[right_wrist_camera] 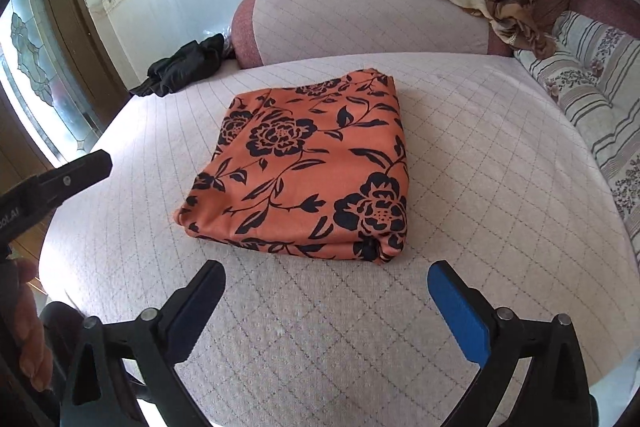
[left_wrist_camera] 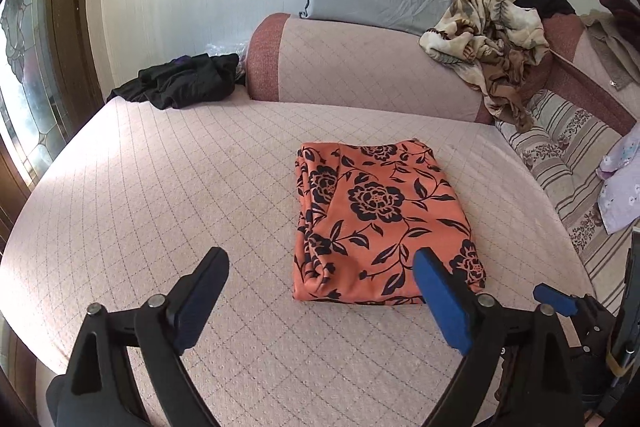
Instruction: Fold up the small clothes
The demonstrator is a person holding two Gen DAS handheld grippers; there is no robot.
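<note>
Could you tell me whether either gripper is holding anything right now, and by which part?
Nothing is held: left gripper and right gripper are open, clear of the folded orange floral garment.

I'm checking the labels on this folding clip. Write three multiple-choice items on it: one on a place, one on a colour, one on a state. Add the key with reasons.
1. Where does the black garment lie?
A. On top of the folded garment
B. At the far left of the pink quilted cover, beside the bolster
C. On the striped cushion

2. What colours is the folded garment?
A. Orange with black flowers
B. Plain grey
C. White with blue stripes

3. How does the right hand-held gripper stand?
A. Shut on the folded garment
B. Shut on nothing
C. Open, with nothing between its fingers

Key:
1 B: it sits crumpled on the pink quilted cover, next to the end of the bolster.
2 A: black blooms and leaves on orange cloth.
3 C: its fingers stand wide apart, short of the cloth.
</note>
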